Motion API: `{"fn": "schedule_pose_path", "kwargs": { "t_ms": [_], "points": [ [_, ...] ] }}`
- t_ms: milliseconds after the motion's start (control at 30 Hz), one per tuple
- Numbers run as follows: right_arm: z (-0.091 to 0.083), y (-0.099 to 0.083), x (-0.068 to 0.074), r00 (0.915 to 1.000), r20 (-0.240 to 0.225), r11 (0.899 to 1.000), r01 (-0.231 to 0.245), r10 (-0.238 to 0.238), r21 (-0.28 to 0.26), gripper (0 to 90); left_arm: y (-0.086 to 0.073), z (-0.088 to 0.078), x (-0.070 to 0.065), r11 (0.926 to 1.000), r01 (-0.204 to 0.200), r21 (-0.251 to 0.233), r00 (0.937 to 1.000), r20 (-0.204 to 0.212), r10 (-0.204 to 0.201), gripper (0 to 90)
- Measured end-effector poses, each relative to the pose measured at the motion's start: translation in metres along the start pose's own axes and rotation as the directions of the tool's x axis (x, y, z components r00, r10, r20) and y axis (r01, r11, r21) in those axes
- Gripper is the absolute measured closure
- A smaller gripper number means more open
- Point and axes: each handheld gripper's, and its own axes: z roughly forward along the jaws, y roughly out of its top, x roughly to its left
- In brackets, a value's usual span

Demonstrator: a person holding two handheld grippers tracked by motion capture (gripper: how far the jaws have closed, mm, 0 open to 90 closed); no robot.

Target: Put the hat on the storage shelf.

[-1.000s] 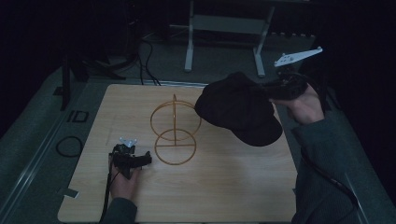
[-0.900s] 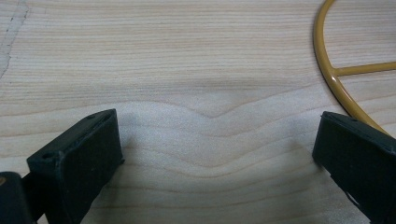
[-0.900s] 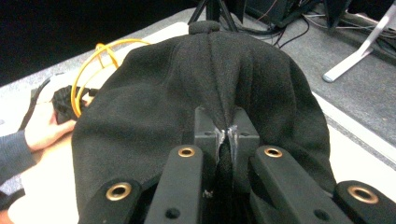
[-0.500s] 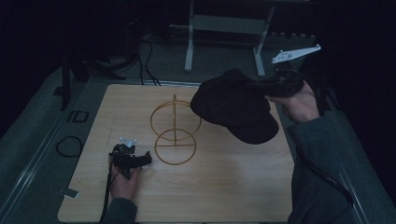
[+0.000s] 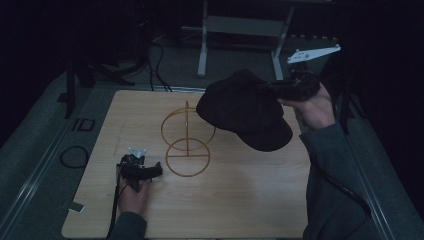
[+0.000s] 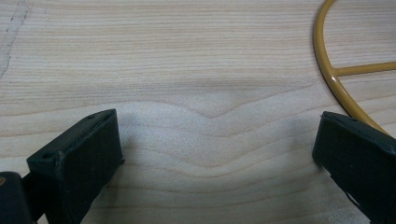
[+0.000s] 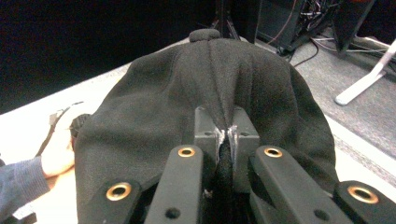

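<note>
Black cap [image 5: 245, 112] shifted slightly left toward gold wire stand [image 5: 187, 140]; right gripper [image 5: 280, 90] fingers pinching its fabric, left gripper [image 5: 152, 170] fingers spread wide on worktop [image 5: 240, 200].

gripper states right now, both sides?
Left gripper: open, nothing between its jaws, low over the wooden table beside the gold wire stand.
Right gripper: closed on the black cap, held up above the table.
</note>
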Motion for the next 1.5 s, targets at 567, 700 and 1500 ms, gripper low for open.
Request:
{"fn": "schedule_pose_path", "kwargs": {
  "t_ms": [567,700,1500],
  "points": [
    [0.017,0.014,0.015,0.999,-0.04,1.0,0.019,-0.019,-0.021,85.1,0.0,0.0,0.0,1.0,0.003,-0.003,1.0,-0.001,-0.003,0.8],
    [0.022,0.017,0.018,0.9982,-0.054,0.999,0.024,-0.025,-0.024,85.1,0.0,0.0,0.0,1.0,0.003,-0.002,1.0,-0.001,-0.003,0.8],
    [0.04,0.038,0.043,0.9934,-0.093,0.996,0.06,-0.066,-0.065,85.1,0.0,0.0,0.0,1.0,-0.003,0.004,1.0,0.002,0.003,0.8]
  ]
}}
